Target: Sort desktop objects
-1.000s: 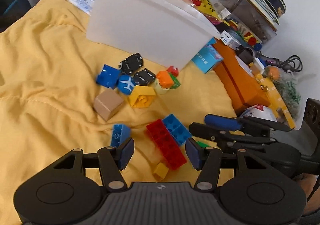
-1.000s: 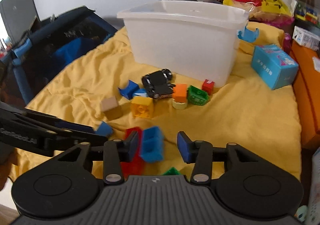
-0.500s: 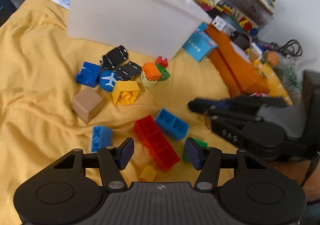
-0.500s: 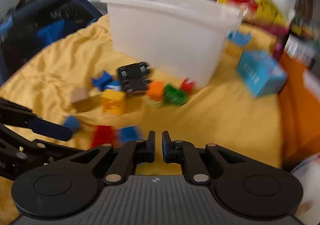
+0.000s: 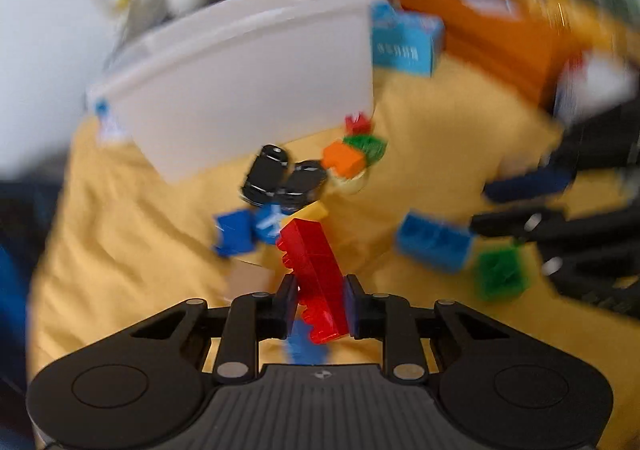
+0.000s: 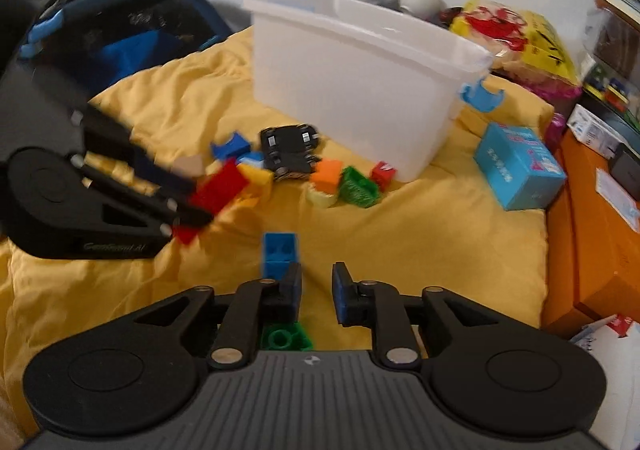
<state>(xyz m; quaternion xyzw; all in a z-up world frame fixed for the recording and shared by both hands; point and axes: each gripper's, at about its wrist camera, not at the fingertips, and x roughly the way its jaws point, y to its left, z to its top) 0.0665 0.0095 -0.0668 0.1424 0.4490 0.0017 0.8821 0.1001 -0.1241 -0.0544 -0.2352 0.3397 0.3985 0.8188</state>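
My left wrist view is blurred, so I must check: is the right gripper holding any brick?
Observer: No. The right gripper is opening, and nothing is between its jaws.
Operator: Where is the blue brick?
Observer: The blue brick lies on the cloth, just beyond one fingertip of that gripper.
Operator: Is the bin open on top?
Observer: Yes, the bin has no lid; the right wrist view looks over its rim.
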